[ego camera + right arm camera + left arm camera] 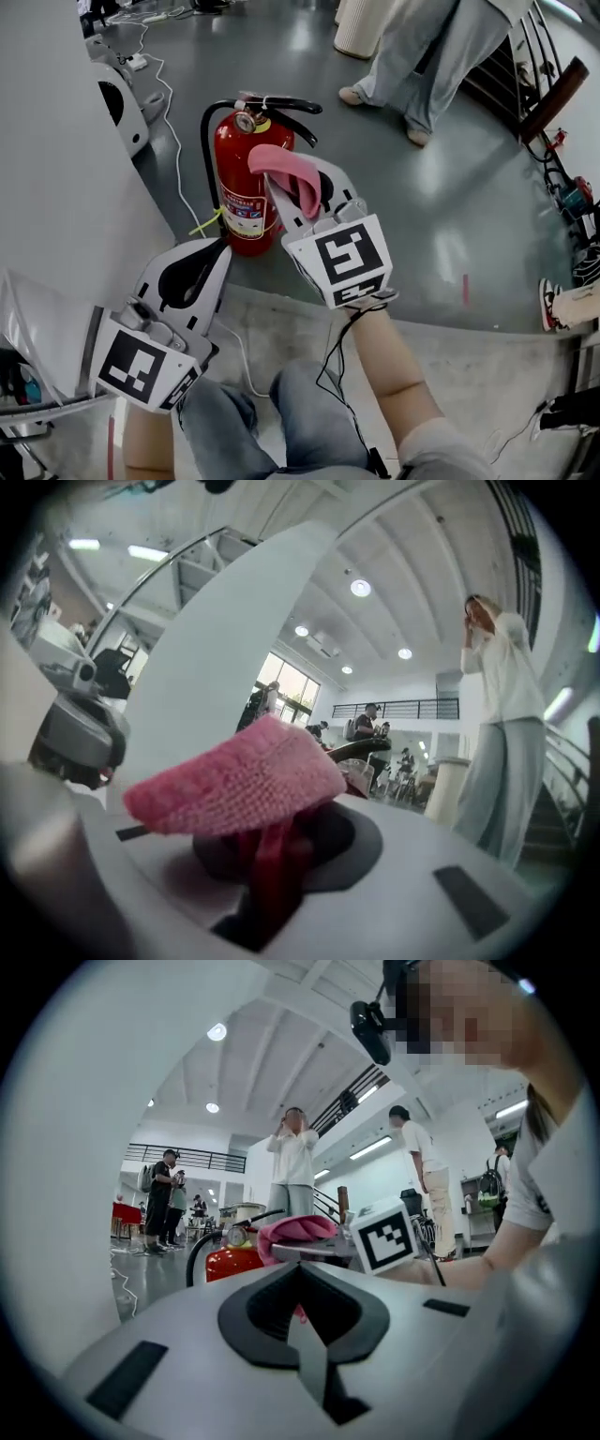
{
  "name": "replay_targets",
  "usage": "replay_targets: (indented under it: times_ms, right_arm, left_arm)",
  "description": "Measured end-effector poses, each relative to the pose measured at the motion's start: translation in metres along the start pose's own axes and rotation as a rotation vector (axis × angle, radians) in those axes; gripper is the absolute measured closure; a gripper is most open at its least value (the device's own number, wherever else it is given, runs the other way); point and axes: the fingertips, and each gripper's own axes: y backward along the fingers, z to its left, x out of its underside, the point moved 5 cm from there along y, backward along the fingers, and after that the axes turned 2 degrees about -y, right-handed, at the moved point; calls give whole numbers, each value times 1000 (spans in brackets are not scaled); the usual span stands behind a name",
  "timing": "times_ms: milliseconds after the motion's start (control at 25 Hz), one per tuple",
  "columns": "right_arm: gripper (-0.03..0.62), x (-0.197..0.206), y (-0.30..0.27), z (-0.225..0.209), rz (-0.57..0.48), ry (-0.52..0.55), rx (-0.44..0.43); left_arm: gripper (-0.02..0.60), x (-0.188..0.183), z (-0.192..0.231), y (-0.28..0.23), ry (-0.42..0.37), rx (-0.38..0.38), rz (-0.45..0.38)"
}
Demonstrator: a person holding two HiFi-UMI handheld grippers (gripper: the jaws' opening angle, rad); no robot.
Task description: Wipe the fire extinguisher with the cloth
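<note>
The red fire extinguisher [242, 178] stands upright on the grey floor [403, 187], just beside a white wall panel [56, 169]. Its black hose [206, 141] loops down the left side and its lever handle [281, 105] sits on top.

The right gripper [281, 192] is clamped on a pink cloth [286, 172]. The right gripper view shows the fabric pinched between the jaws, with a folded flap spilling forward over them. This puts a pad of loose cloth out front, so that fabric rather than plastic meets the cylinder. In the head view that flap hangs in front of the extinguisher's upper body, just below the gauge [247, 121]; whether it touches the red paint I cannot tell.

The left gripper [218, 251] is low, near the extinguisher's base, jaws together with nothing between them. It is likely placed to steady the cylinder if wiping pushes it, though it touches nothing now.

I judge the wipe to be at or just short of first contact. The extinguisher is tall and free-standing, so sideways pressure could tip it — downward strokes seem safer.
</note>
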Motion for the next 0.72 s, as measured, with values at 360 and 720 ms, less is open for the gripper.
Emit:
replay_targets:
  times_ms: [360, 720]
  right_arm:
    - [528, 10, -13, 14, -178, 449, 176]
    - [530, 165, -12, 82, 12, 542, 43]
  left_arm:
    - [577, 59, -8, 22, -21, -38, -32]
    - [577, 82, -11, 43, -35, -86, -30]
